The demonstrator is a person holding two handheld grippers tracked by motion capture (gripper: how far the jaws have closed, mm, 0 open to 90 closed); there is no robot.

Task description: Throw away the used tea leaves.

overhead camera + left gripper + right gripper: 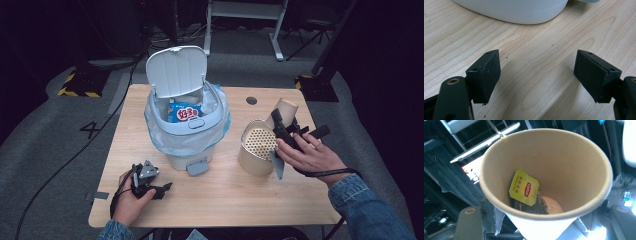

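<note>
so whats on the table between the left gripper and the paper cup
In the high view, the white pedal bin's foot pedal and the perforated metal canister lie between the left gripper and the paper cup.

landmark: pedal bin (187,125), lid (177,70) up, mid-table | right of bin: perforated metal canister (256,146) close by, narrow gap between | front of bin: bare table (225,195), open passage | left of bin: bare strip, probably passable

Bin (186,131): table (220,195) centre, snack packet (184,113) inside.
Strainer pot (257,147): at the bin's 3 o'clock.
Paper cup (283,111): above the pot, at its 1 o'clock, tea bag (525,188) inside.
Left gripper (150,186): 7 o'clock of the bin.
</note>
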